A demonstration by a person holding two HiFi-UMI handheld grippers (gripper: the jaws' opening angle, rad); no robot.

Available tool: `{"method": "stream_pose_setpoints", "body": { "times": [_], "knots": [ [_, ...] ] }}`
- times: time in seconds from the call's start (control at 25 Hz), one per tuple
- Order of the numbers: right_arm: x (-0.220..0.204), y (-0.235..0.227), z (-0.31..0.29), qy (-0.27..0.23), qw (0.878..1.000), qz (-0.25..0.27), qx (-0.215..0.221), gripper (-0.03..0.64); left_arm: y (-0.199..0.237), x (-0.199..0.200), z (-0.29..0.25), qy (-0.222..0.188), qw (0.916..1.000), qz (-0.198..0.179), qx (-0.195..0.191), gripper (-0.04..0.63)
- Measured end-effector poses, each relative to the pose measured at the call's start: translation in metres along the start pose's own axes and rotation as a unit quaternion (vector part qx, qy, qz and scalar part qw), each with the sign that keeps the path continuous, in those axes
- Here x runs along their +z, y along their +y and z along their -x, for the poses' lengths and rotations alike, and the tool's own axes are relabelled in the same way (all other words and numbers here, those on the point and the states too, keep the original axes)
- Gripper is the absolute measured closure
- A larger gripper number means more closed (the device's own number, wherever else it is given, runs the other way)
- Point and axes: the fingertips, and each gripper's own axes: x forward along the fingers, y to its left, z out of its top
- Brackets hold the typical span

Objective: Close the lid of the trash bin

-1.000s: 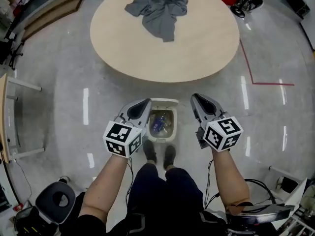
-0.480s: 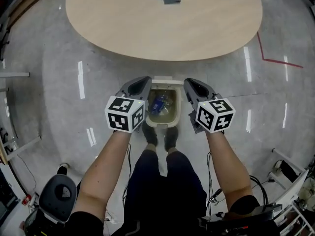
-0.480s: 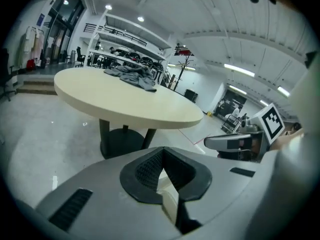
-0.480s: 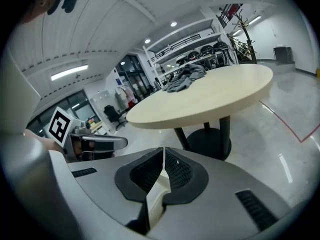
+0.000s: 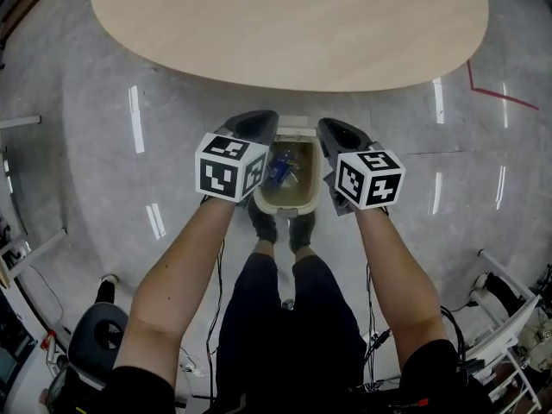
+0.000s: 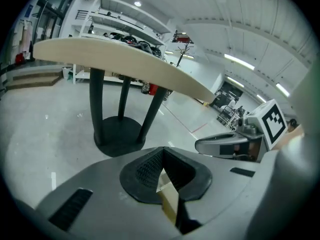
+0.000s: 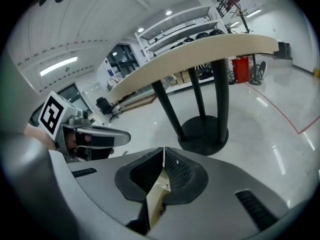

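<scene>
The open bin (image 5: 287, 209) is hemmed in by the left gripper (image 5: 255, 126) and right gripper (image 5: 335, 134), with shoes (image 5: 263, 227) touching its near side and the round surface (image 5: 285, 33) near beyond, while bare floor (image 5: 86, 171) lies free on both outer sides.

A pale round table (image 5: 293, 33) stands on dark legs (image 6: 96, 104) over glossy grey floor (image 5: 86, 188). A red line (image 5: 509, 98) runs right of it, with white shelves (image 6: 122, 20) behind it.
</scene>
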Motion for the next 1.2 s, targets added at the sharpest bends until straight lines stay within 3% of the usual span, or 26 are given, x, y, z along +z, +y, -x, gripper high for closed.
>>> {"method": "stream_pose_setpoints", "body": {
  "times": [0.48,0.6,0.72,1.2],
  "knots": [
    [-0.012,0.001,0.004,0.004,0.999,-0.039,0.002,0.606,-0.005,-0.023,-0.005,0.01,0.9994,0.031,-0.01,0.595],
    [-0.025,0.006,0.014,0.005,0.999,-0.05,0.001,0.606,-0.006,-0.038,0.006,0.003,0.9982,0.06,0.001,0.595],
    [-0.054,0.012,0.023,0.026,0.998,-0.06,-0.002,0.606,-0.012,-0.066,0.012,0.016,0.9963,0.084,0.006,0.595],
    [-0.197,0.019,0.032,0.126,0.99,-0.066,0.011,0.606,-0.042,-0.205,0.012,0.108,0.9882,0.109,0.002,0.595]
  ]
}}
